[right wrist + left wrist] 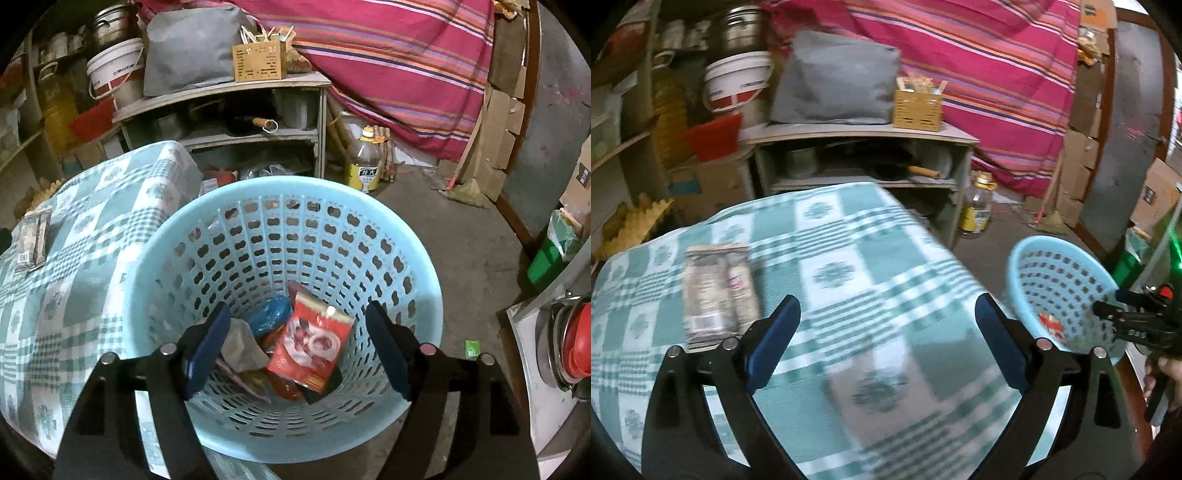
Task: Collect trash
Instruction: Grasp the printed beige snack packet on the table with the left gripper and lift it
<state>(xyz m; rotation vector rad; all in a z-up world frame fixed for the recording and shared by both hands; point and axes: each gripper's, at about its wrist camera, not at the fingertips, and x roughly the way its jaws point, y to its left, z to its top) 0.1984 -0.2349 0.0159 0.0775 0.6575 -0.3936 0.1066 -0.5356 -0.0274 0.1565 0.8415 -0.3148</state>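
Hovering right gripper (295,341) released above red packet (310,345) in blue basket (258,192), left gripper (886,334) spread empty over checked tablecloth (849,236)

We are in a cluttered home storeroom that doubles as a kitchen. We see a low wooden shelf unit (221,110) holding pots and a pan, a white plastic bucket (114,70), a large cooking-oil bottle (364,164) on the bare concrete floor (461,258), stacked cardboard boxes (1078,162), and a striped pink cloth (979,74) draped behind.
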